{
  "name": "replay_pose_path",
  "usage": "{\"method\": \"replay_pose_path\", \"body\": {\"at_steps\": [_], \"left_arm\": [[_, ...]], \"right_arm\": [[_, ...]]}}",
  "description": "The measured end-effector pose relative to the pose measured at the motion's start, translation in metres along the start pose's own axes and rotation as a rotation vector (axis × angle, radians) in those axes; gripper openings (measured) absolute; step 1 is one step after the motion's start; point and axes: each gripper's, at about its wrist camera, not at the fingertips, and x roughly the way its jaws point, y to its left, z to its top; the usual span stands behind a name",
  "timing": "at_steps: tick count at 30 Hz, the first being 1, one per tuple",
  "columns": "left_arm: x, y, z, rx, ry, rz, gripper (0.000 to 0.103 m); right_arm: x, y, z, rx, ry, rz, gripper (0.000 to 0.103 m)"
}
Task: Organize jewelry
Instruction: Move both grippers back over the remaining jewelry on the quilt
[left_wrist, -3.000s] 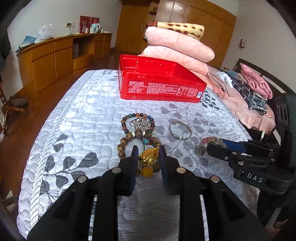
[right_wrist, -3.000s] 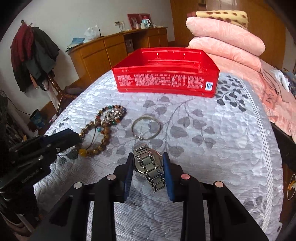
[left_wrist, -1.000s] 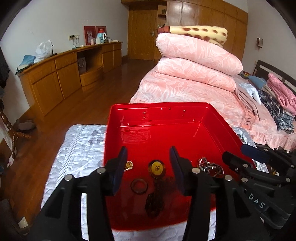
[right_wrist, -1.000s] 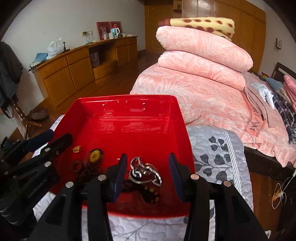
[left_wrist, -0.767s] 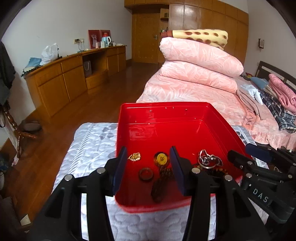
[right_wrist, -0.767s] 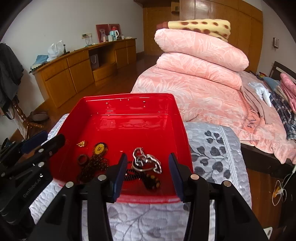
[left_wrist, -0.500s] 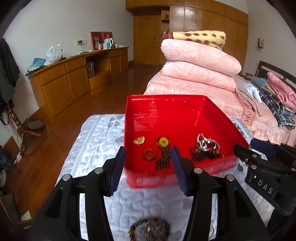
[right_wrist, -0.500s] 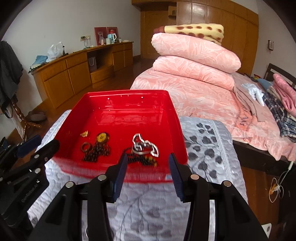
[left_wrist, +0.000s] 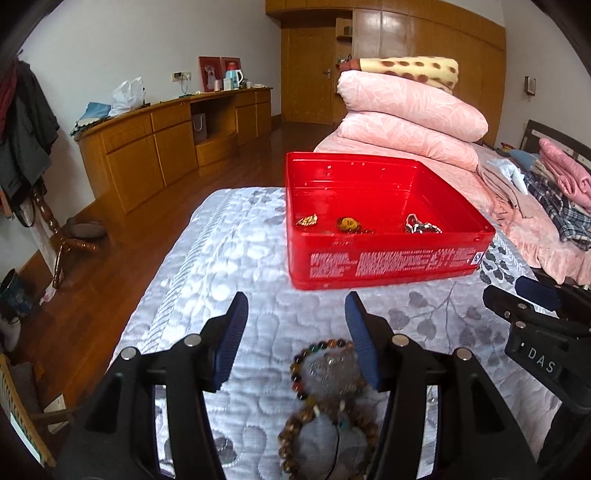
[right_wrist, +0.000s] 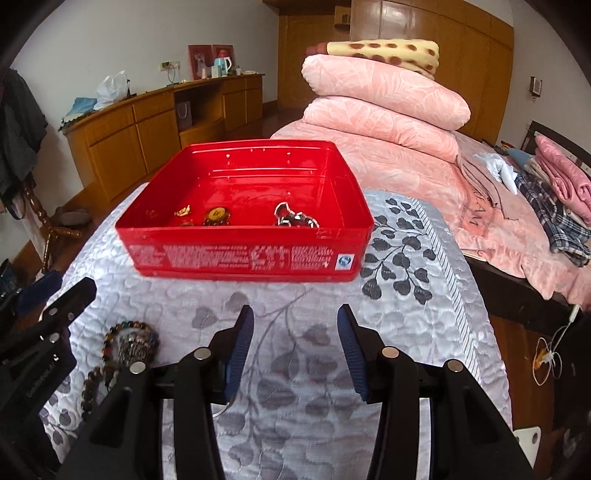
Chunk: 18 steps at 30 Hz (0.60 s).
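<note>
Comparing with half a second ago, I see the rectangular red plastic box (left_wrist: 384, 236) farther off and higher in both views; more grey leaf-patterned quilt (left_wrist: 229, 258) now lies before it. My left gripper (left_wrist: 295, 325) is spread wide and empty, low at centre. My right gripper (right_wrist: 293, 336) is likewise wide and empty. The box's long axis runs left to right across the frame, its printed wall facing me. Inside it lie a gold pendant (left_wrist: 307, 220), a yellow disc charm (left_wrist: 348, 223) and a silver watch (left_wrist: 421, 227). On the quilt, a multicoloured bead bracelet (left_wrist: 325, 365) rings a silver filigree piece (left_wrist: 330, 369); a brown wooden bead strand (left_wrist: 325, 439) sits below, blurred.
</note>
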Motion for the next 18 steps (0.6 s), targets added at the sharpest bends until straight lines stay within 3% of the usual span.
{"method": "replay_pose_path", "body": {"at_steps": [16,17,18], "left_arm": [[-0.024,0.046,-0.067,-0.038,0.081,0.016,0.053],[-0.027,0.048,-0.068,-0.042,0.073,0.016,0.053],[-0.029,0.048,-0.069,-0.040,0.069,0.017,0.055]], "right_arm": [[-0.006,0.021,-0.057,-0.044,0.078,0.113,0.047],[-0.004,0.021,-0.058,-0.046,0.084,0.125,0.049],[-0.001,0.023,-0.059,-0.047,0.092,0.135,0.057]]}}
